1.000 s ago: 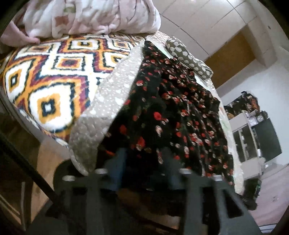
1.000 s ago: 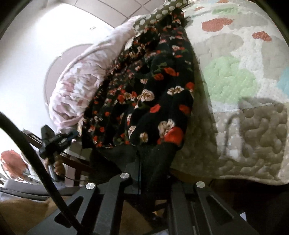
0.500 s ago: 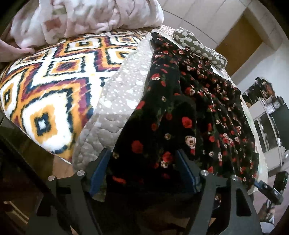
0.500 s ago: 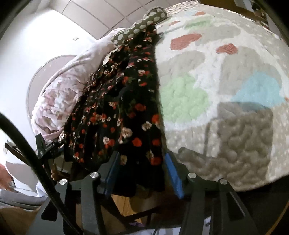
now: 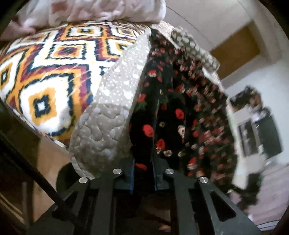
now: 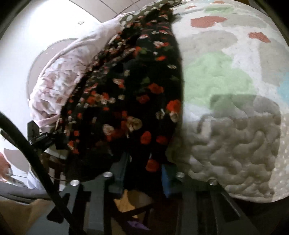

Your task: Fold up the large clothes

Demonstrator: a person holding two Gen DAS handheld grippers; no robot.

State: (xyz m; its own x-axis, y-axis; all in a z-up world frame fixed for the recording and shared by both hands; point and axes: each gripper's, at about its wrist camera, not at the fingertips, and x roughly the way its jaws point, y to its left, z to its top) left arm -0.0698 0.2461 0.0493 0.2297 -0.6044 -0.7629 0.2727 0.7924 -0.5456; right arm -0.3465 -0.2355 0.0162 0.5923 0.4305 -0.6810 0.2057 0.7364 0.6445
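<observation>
A black dress with red and cream flowers (image 5: 173,112) lies lengthwise on the bed's grey quilted cover (image 5: 108,115), its hem hanging over the near edge. My left gripper (image 5: 143,173) is shut on a pinch of the dress hem at the bed's edge. In the right wrist view the same dress (image 6: 137,94) hangs down over my right gripper (image 6: 142,171), which is shut on a fold of the hem beside the quilted cover (image 6: 234,141).
A geometric orange and white blanket (image 5: 45,77) lies left of the quilt, with a pink floral duvet (image 5: 94,9) bunched at the head. A dotted pillow (image 5: 195,48) lies beyond the dress. Shelving (image 5: 256,133) stands at the right. A black cable (image 6: 36,159) crosses the left.
Both grippers were open around the hem half a second ago. Both have now closed on the dress hem at the bed's near edge.
</observation>
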